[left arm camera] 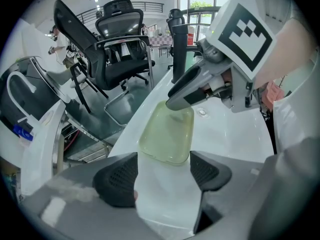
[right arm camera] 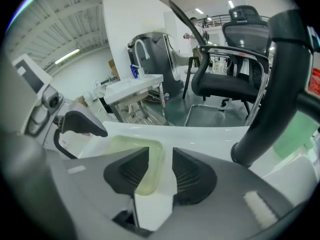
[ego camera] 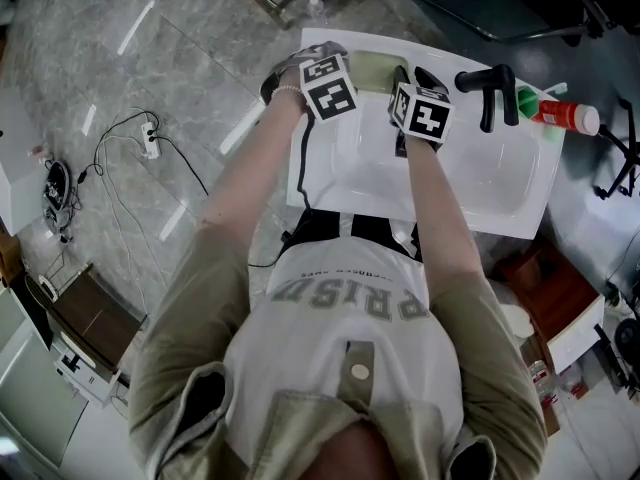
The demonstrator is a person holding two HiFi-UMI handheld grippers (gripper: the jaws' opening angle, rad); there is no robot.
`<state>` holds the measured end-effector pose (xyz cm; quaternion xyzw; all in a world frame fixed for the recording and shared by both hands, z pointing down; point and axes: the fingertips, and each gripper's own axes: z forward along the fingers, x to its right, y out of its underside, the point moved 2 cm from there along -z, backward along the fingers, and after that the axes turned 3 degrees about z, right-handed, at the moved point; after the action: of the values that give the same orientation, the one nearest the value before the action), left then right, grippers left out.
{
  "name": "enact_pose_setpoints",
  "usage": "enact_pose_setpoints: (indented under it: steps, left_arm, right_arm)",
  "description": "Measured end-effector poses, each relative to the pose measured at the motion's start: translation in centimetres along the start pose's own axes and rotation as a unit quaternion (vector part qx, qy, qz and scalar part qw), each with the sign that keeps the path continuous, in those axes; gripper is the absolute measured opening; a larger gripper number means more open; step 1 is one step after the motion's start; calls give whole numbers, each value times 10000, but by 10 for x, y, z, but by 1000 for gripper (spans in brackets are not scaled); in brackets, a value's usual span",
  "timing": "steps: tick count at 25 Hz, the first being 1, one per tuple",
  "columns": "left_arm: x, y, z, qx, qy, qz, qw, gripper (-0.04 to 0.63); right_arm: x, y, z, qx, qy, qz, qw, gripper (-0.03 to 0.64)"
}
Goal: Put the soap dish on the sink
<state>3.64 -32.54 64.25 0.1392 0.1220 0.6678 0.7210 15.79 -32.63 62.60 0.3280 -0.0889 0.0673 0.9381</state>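
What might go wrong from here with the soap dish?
The soap dish has its rim between the open jaws of the right gripper; a crooked pull-back may drag it. It lies near the sink edge, so a nudge might tip it off. The faucet alongside could get bumped.

l tool [left arm camera: 162, 168], r tool [right arm camera: 160, 160] open

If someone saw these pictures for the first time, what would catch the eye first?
First, the pale green soap dish lying on the back ledge of the white sink, left of the black faucet in the head view. Both grippers meet at it: the right gripper has its open jaws astride one edge of the dish, and the left gripper is open just short of it.
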Motion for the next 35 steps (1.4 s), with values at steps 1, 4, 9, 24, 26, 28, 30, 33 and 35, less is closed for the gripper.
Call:
enact_pose_setpoints:
  steps: [1, 4, 9, 24, 26, 28, 30, 33, 35]
  left_arm:
    - [-1, 0, -2, 33, 4, -28, 10000, 344]
    - [-1, -1, -10, 265, 101, -308, 9991, 344]
    - [-11, -18, -48, 1382, -201, -1206, 9828, 344]
    - [12, -46, -217, 4125, -2690, -2295, 8395, 343]
    - [19, -44, -236, 4262, -2893, -2277, 8263, 266]
    - [26, -42, -252, 4395, -3050, -2294, 8131, 221]
    - [34, -38, -265, 4477, -3175, -2308, 8034, 155]
    - [43, -36, -281, 4531, -3356, -2250, 7947, 106]
    - [48, -36, -289, 4563, -3477, -2186, 7894, 73]
  right_arm:
    - [0, -3, -2, 151, -78, 123, 9998, 162]
    - [-1, -9, -12, 613, -260, 373, 9971, 183]
    - [-2, -25, -42, 1435, -522, 497, 9870, 186]
    - [-18, -71, -195, 3458, -1003, 407, 9320, 154]
    - [-24, -76, -214, 3609, -1019, 253, 9267, 147]
    - [-32, -80, -231, 3721, -1051, 14, 9222, 143]
    - [-40, -82, -249, 3801, -1069, -312, 9182, 131]
    - [-51, -88, -272, 3900, -1058, -847, 9108, 96]
    - [-55, -90, -283, 3932, -1028, -1103, 9070, 70]
